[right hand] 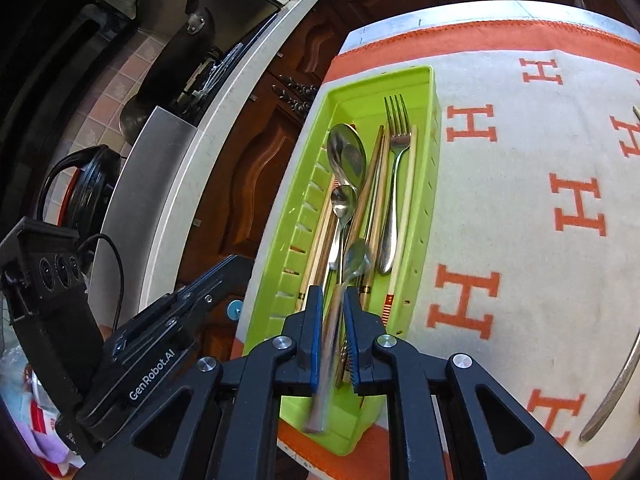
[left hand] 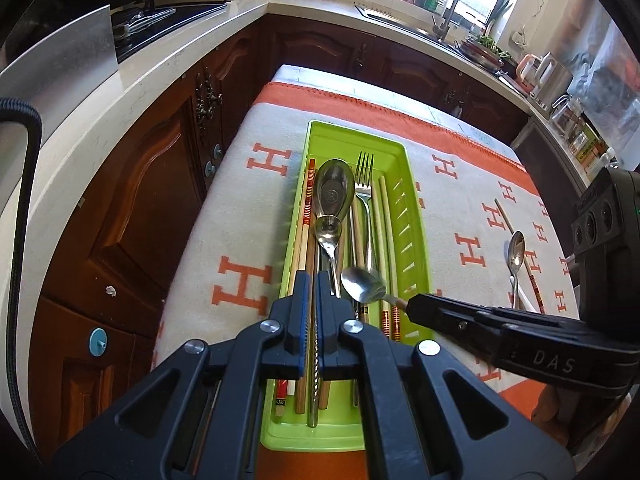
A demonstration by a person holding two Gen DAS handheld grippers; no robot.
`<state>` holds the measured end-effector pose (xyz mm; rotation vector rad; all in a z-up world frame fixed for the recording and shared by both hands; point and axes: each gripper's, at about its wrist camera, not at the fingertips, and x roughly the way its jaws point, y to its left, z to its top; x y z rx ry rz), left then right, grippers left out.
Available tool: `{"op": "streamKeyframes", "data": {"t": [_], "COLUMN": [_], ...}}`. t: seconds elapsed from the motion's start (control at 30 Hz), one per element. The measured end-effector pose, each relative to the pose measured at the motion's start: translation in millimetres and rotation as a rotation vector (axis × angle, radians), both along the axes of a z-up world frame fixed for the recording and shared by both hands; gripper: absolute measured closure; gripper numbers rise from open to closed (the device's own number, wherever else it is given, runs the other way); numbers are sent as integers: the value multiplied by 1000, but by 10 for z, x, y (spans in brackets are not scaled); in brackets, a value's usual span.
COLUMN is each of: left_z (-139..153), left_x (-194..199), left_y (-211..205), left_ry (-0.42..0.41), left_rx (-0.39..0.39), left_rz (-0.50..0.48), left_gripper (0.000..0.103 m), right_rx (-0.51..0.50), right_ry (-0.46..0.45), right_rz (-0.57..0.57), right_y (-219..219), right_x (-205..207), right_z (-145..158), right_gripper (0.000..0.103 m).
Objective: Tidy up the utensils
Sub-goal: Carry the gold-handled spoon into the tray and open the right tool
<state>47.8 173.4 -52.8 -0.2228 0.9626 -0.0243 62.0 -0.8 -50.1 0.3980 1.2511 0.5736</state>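
A green utensil tray [left hand: 416, 220] [right hand: 434, 184] lies on the H-patterned cloth. It holds a large spoon [left hand: 334, 190], a small spoon [left hand: 328, 232], a fork [left hand: 364, 184] [right hand: 398, 140] and several chopsticks. My right gripper [right hand: 333, 300] [left hand: 416, 304] is over the tray's near end. It is shut on a steel spoon [left hand: 362, 285] [right hand: 356, 258], handle blurred. My left gripper [left hand: 313, 282] hovers over the tray, its fingers nearly together, with nothing gripped; a thin metal rod in the tray shows through the slit.
A spoon [left hand: 516, 250] and a chopstick [left hand: 520, 256] lie on the cloth to the right of the tray. A metal handle [right hand: 612, 396] lies at the right edge of the right wrist view. Wooden cabinets [left hand: 132, 184] and the counter [left hand: 168, 64] flank the table.
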Motion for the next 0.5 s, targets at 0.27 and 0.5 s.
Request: {"op": "streamKeyframes", "data": {"t": [0.27, 0.5], "left_z": [52, 228], "left_x": [-45, -195], "left_y": [-98, -357], "left_ry": [-12, -50], "left_rx": [-8, 4], "left_rz": [-25, -82], "left_gripper": [103, 103], "right_rx": [-2, -31], "right_ry": [-63, -115], "right_rz": [14, -10], "right_y": [-69, -315], "right_x": [-145, -375], "right_z": [202, 393], "right_gripper": [92, 92]}}
